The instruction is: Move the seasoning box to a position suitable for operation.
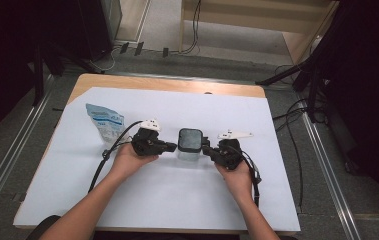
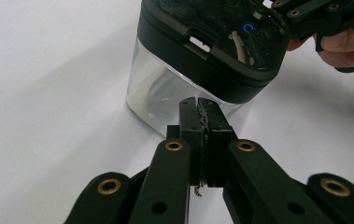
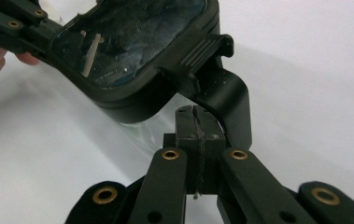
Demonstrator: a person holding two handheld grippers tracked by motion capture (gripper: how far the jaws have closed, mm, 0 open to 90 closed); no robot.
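Both your left gripper (image 1: 173,146) and right gripper (image 1: 206,148), jaws pressed together, flank the lidded clear container (image 1: 190,145), apparently bracing it on the worktop (image 1: 167,195).

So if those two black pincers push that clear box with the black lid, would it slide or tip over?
The container would probably slide: it looks squat with a broad flat base on the smooth white sheet. Its clear walls look rigid, so they likely won't flex. It seems nearly empty, so probably light, though the bulky lid adds weight up top.
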